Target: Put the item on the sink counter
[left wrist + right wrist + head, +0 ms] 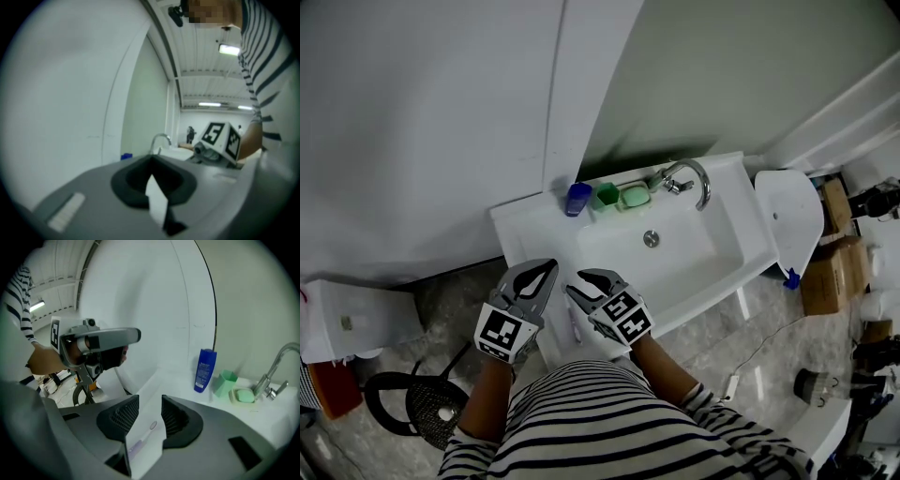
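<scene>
A white toothbrush package (pixel 145 437) with a purple brush stands on edge between the pads of my right gripper (pixel 150 404), which is shut on it. In the head view the package (pixel 575 323) shows over the front left rim of the white sink counter (pixel 525 230), beside my right gripper (pixel 586 281). My left gripper (pixel 546 272) hovers just left of it, jaws shut. In the left gripper view the left gripper (pixel 152 173) points up at the wall, and a thin white strip shows between its jaws; I cannot tell what it is.
At the back of the counter stand a blue bottle (pixel 577 199), a green cup (pixel 607 195), a soap dish (pixel 635 198) and the faucet (pixel 689 178). A white toilet lid (pixel 789 220) and cardboard boxes (pixel 830 272) are to the right. A black stool (pixel 422 398) is at lower left.
</scene>
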### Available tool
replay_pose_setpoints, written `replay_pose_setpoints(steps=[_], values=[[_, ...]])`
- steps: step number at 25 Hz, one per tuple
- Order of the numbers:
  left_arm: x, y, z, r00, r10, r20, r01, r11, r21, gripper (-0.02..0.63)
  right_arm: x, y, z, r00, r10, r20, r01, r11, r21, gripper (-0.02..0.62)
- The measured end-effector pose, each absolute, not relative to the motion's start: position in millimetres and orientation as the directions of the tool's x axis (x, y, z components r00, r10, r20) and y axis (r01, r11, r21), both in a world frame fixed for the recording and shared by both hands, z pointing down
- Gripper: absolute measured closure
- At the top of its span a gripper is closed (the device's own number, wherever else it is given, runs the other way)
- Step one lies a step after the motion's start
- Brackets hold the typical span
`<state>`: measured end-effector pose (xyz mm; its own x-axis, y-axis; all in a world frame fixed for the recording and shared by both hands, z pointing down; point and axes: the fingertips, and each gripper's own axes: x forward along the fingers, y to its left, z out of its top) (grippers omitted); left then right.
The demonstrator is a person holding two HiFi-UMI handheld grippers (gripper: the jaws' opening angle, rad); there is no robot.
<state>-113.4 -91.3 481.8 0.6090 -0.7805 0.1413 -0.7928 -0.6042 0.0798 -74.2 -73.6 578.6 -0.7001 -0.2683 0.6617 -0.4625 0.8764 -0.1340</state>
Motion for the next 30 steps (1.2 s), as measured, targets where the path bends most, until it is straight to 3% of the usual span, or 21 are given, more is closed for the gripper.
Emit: replay_pose_setpoints(steps=[12,30], values=[[-127,-79,496,0.661,-0.732,0.164,-0.749,-0.657,0.086,0.598,-78,-51,679,-0.548,-0.187,0.815,-0.637,0.725,-0.262,0.453],[-157,-67,504,0.688,-0.705,0.172,-0.724,-0.685,0.084,0.598,-87,-63,730,-0.393,-0.213,0.895,-0.738,0.654,-0.168,0.479]])
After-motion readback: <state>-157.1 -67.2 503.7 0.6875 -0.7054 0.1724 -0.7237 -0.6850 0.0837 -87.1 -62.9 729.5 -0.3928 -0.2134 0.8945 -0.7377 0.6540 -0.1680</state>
